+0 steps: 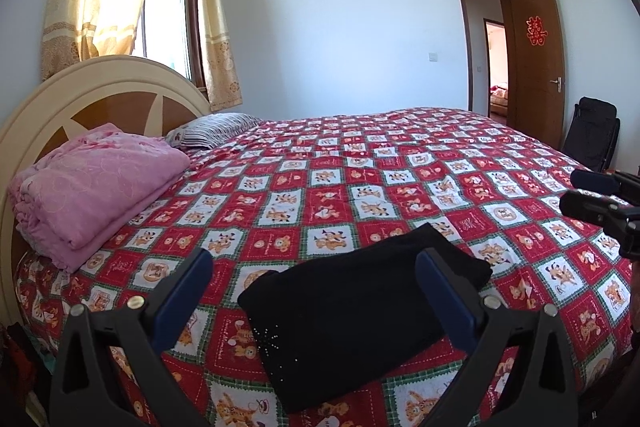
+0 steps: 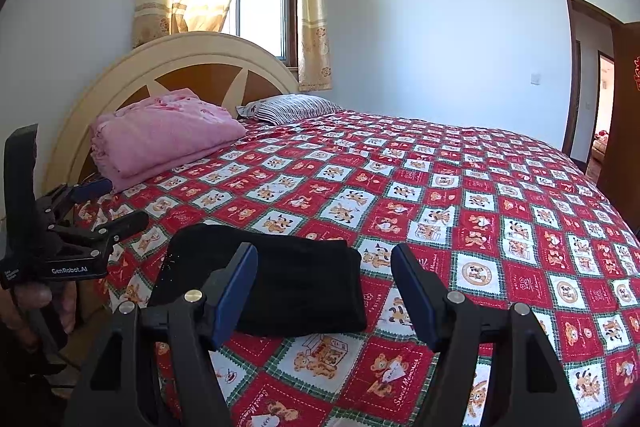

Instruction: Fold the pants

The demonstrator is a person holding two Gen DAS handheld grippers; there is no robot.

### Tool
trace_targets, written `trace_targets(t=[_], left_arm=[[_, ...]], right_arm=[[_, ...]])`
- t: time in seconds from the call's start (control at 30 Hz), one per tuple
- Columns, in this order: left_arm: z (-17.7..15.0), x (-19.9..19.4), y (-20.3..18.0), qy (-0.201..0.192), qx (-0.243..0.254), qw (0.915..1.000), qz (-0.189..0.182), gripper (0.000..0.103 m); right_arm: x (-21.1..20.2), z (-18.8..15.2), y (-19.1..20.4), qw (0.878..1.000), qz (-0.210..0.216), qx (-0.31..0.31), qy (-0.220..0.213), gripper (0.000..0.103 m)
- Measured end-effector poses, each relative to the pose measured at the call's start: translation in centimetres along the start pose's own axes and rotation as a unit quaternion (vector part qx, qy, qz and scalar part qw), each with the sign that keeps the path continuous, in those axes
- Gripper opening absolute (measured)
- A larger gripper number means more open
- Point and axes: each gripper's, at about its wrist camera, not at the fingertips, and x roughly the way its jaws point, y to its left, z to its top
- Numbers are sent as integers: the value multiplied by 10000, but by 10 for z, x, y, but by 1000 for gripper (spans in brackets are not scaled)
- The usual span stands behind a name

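We see the black pants lying as a compact folded rectangle on the red patterned bedspread, near the bed's front edge. We hold both tools above the bed and clear of the cloth: the left gripper and the right gripper each stand with jaws apart, gripping nothing. We judge the folding essentially finished, with perhaps only tidying left.
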Motion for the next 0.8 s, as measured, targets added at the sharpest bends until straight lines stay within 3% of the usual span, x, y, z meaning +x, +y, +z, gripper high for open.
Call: trace_targets(t=[0.23,0.8], left_arm=[[5,-4,0,-85,-68,9999,17,103],[-5,8,3,135,-46,9999,11,103]], right_arm=[[1,-1,1,10000,1,-75,4,70],[9,-7,2,9999,17,-113,103,70]])
